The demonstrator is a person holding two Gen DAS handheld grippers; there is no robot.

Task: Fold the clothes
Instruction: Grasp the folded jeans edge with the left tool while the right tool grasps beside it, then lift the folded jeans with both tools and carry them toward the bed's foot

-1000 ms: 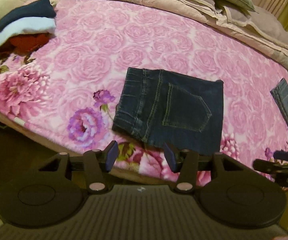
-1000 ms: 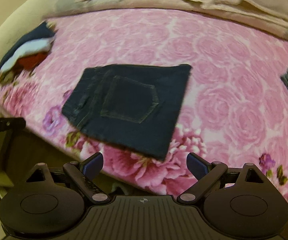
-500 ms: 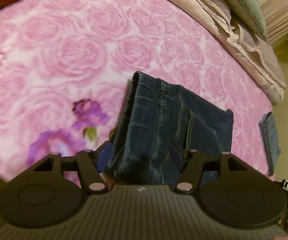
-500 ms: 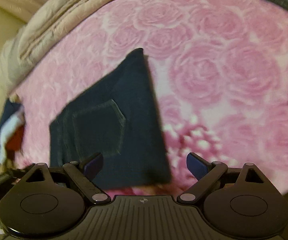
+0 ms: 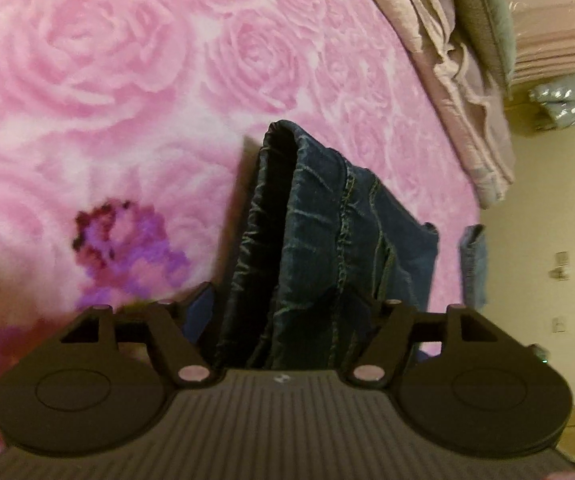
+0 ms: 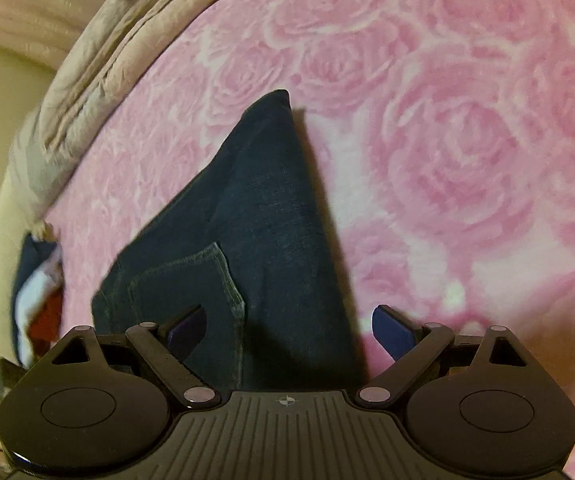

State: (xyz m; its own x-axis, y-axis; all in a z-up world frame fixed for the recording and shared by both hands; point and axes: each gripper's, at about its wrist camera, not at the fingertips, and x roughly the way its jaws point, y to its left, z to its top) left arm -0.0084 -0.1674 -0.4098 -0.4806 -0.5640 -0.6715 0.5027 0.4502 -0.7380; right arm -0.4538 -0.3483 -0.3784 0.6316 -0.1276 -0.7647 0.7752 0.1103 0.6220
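Denim fills your left wrist view: the folded jeans (image 5: 327,240) sit on the pink rose blanket (image 5: 107,80), their near edge between the left gripper (image 5: 287,312) fingers, which flank it without visibly clamping. In your right wrist view, the right gripper (image 6: 287,332) spreads wide over the jeans' pocket side.

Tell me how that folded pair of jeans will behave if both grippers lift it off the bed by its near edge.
The folded jeans will probably sag and droop, since the denim already bends and wrinkles between the left gripper fingers. The layers gape apart at the folded end, so the bundle may fall open. It looks thick and likely heavy for its size. The right gripper stands open around the other side.
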